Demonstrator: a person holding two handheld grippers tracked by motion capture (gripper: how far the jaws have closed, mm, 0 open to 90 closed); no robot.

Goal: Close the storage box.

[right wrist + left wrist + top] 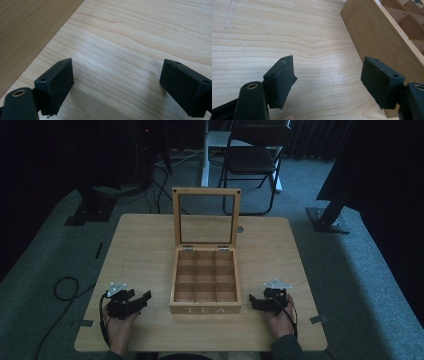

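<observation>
Nine empty compartments fill the wooden tea box (205, 290), which sits near the middle of the table (140, 250) with its glass-paned lid (206, 217) standing upright at the back and "TEA" on its front wall. Just left of the box, the left gripper (142, 299) rests on the tabletop, jaws spread wide and holding nothing. Just right of the box, the right gripper (256, 301) lies likewise, jaws wide and empty. Behind the table, beyond the box, stands a folding chair (252, 162).

Tea box (205, 307) mid-table (140, 240); grippers (141, 301) either side
</observation>
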